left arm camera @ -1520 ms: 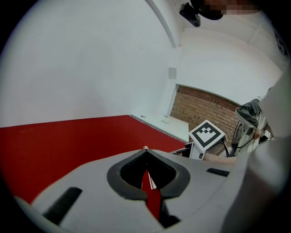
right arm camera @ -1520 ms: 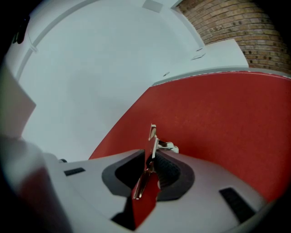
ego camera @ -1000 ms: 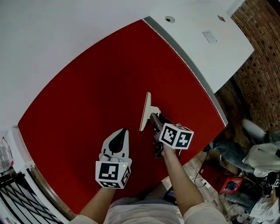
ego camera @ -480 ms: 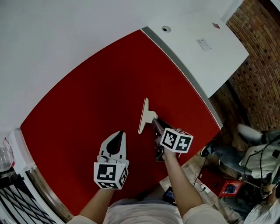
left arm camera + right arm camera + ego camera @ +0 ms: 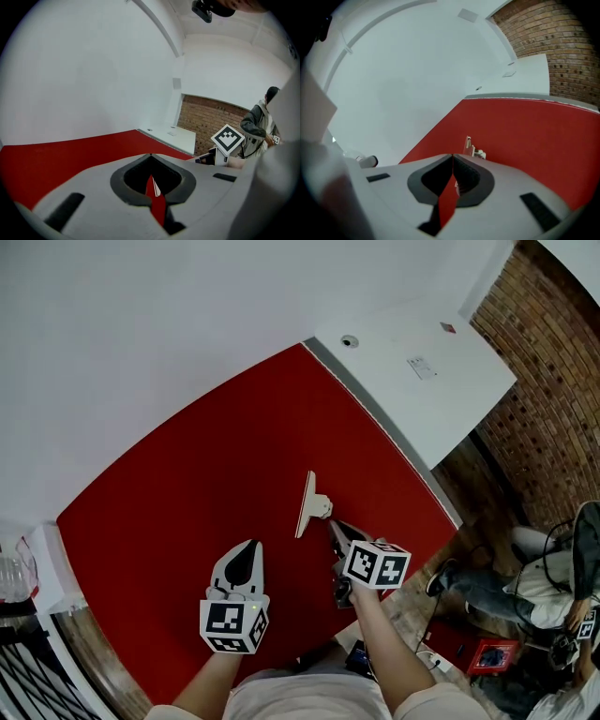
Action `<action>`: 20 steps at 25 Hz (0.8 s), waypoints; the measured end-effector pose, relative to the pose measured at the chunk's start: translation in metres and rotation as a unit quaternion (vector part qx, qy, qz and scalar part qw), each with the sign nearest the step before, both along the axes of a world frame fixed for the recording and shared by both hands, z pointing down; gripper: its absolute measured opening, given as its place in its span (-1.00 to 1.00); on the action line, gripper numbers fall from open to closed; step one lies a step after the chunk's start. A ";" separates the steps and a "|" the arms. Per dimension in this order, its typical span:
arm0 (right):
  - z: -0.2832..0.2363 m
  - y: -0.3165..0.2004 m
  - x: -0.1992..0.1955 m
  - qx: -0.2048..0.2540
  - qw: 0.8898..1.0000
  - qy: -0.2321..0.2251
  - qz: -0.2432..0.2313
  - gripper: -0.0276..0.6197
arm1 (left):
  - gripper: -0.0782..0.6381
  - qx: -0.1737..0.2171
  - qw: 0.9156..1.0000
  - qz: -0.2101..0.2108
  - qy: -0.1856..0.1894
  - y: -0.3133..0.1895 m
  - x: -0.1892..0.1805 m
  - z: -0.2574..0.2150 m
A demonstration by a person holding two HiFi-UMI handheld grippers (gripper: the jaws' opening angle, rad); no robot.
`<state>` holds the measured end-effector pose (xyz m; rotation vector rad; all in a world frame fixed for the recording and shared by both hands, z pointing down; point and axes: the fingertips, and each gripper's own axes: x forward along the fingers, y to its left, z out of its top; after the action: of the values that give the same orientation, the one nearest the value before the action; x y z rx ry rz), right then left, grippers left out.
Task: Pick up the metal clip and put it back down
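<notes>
The metal clip (image 5: 309, 505) is a pale thin piece standing on edge near the middle of the red mat (image 5: 187, 484). In the right gripper view the clip (image 5: 471, 147) stands just beyond the jaw tips. My right gripper (image 5: 335, 525) sits just behind the clip's tab, a small gap away. Its jaws are closing, the tips meet, and nothing is between them (image 5: 452, 157). My left gripper (image 5: 247, 547) hovers over the mat to the clip's left and nearer to me, jaws together and empty (image 5: 151, 157).
A white tabletop (image 5: 412, 362) borders the mat on the right, with a brick wall (image 5: 548, 362) beyond it. On the floor at lower right are a seated person's legs (image 5: 478, 587) and a red box (image 5: 473, 652). The mat's near edge runs under my arms.
The right gripper's tips, which were at the clip's tab, now sit a little back from it. The clip stays standing on the mat. The left gripper has barely shifted.
</notes>
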<state>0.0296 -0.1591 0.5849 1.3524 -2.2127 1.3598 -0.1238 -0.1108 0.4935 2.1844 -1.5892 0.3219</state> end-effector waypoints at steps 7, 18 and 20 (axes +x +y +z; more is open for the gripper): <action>-0.044 0.030 -0.003 0.027 0.999 0.007 -0.026 -0.90 | -0.77 0.012 1.000 0.001 -0.005 0.027 0.001 -0.030; -0.135 0.085 -0.003 0.126 0.987 0.081 -0.067 -0.90 | -0.77 0.031 1.000 -0.001 -0.004 0.065 -0.001 -0.072; -0.145 0.094 -0.001 0.140 0.984 0.088 -0.067 -0.90 | -0.77 0.037 0.999 -0.001 -0.004 0.072 0.000 -0.079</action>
<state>0.0282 -0.0651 0.4396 1.3236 -2.3876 0.8713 -0.1235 -0.0391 0.4149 2.2394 -1.6317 0.2756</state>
